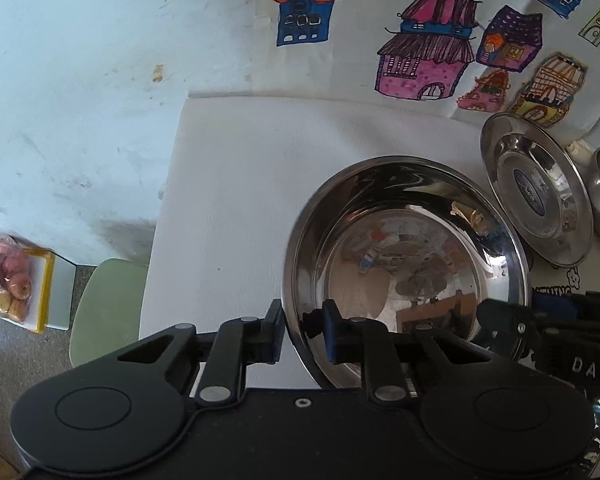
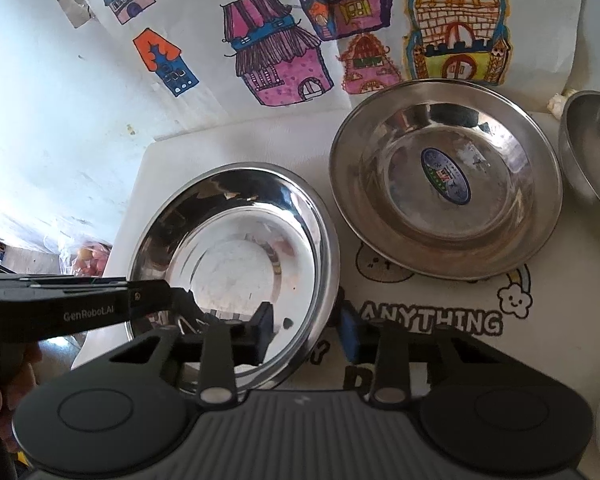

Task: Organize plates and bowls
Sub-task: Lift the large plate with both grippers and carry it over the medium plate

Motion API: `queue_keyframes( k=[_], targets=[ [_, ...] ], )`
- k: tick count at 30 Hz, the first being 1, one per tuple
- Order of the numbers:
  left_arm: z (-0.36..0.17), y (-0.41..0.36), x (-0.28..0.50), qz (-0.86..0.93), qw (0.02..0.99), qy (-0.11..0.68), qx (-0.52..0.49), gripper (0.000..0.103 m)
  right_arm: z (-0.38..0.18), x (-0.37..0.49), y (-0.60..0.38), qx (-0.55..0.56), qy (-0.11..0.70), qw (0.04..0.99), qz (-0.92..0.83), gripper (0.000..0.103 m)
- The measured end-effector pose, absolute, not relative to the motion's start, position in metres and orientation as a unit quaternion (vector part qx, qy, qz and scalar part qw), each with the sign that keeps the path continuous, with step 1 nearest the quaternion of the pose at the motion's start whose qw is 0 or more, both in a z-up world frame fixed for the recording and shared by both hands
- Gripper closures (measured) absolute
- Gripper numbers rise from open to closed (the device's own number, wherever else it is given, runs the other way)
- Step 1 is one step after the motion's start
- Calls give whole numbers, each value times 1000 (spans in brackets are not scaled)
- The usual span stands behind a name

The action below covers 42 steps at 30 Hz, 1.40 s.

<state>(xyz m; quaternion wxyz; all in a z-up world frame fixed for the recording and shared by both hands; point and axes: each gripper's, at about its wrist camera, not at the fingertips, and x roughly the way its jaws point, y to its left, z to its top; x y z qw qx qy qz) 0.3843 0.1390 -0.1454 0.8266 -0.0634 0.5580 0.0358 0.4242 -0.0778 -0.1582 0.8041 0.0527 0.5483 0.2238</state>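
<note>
**Both grippers at one bowl's rim**

Steel bowl (image 1: 404, 264) sits on the white table (image 1: 236, 184), left of a labelled plate (image 2: 446, 184). Left gripper (image 1: 303, 330) straddles the near-left rim, clamped on it. Right gripper (image 2: 306, 332) straddles the right rim; cannot tell whether its pads press. House drawings (image 2: 278, 56) behind.

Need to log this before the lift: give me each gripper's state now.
Left gripper: jaws straddle the near rim of the shiny bowl; grip cannot be told.
Right gripper: straddles the same bowl's right rim, pads not touching; open.
</note>
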Motion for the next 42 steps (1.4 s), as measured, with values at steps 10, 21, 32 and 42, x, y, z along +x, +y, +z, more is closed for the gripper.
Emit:
queue_keyframes(
  k=[10, 21, 32, 42],
  targets=[
    [-140, 140, 376, 36, 832, 550, -54, 84, -154, 420, -79, 44, 545, 806, 228, 83],
    [-124, 129, 360, 37, 847, 529, -41, 84, -138, 404, -86, 41, 521, 819, 237, 83],
    [-93, 104, 336, 9, 863, 503, -45, 84, -110, 377, -116, 41, 488, 838, 240, 82],
    [-90, 33, 308, -75, 859, 505, -15, 84, -91, 329, -184, 47, 491, 848, 195, 81]
  ],
)
